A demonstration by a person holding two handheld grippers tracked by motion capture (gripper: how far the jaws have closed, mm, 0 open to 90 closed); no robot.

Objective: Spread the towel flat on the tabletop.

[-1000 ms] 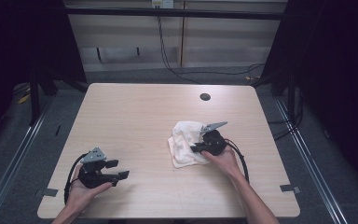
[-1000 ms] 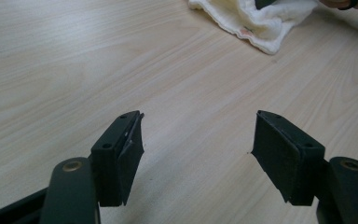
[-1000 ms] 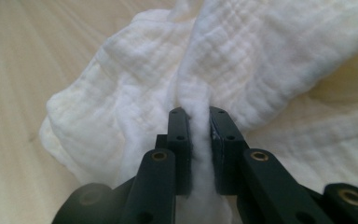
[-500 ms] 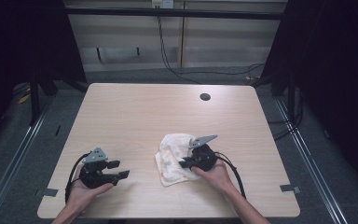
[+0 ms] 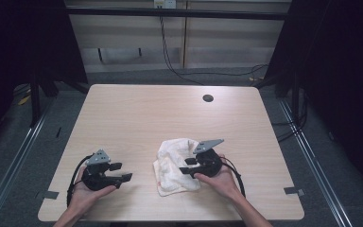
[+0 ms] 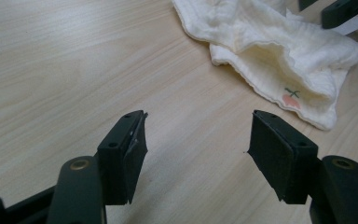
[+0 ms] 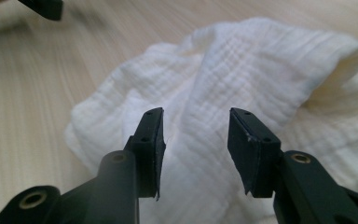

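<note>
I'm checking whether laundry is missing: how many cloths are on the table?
1. A white cloth lies crumpled on the table near its front edge, just left of the right hand-held gripper. Folds could hide a second layer.

Looks like lab/recording rig, not home: bare wooden table (image 5: 137, 118) with cable hole (image 5: 208, 98) at 1 o'clock, black curtains (image 5: 340, 71) at 3 and 9, loose cables (image 5: 170, 56) on grey carpet at 12.
</note>
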